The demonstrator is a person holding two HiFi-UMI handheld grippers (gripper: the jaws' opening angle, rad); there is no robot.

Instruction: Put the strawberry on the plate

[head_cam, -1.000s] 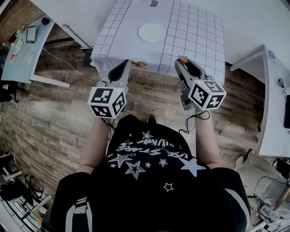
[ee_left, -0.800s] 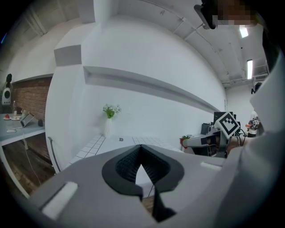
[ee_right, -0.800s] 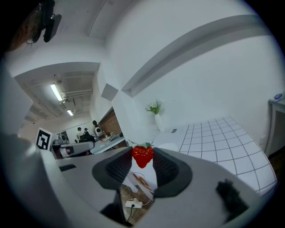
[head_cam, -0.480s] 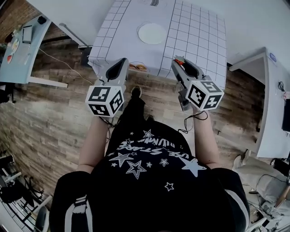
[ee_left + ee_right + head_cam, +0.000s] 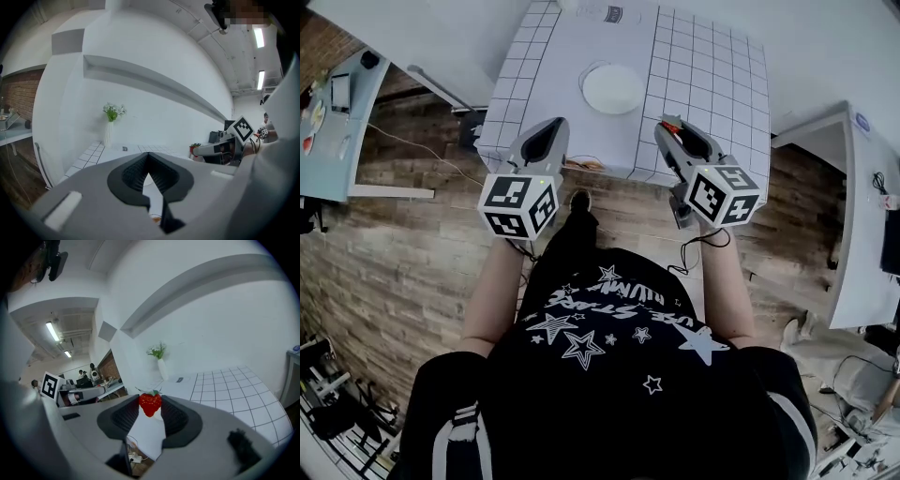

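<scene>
you stand on a wood-plank floor (image 5: 412, 244) at the near edge of one white table (image 5: 712, 75) ruled with a thin grid, with white walls behind it. one round, flat white plate (image 5: 613, 88) lies on the table. one slim white vase (image 5: 162, 367) of green sprigs stands at the far side. your right gripper (image 5: 150, 401) pinches the one red strawberry (image 5: 150, 405) between ribbed black pads, above the table's near part, short of the plate. your left gripper (image 5: 147, 154) has its tips pressed together on nothing.
</scene>
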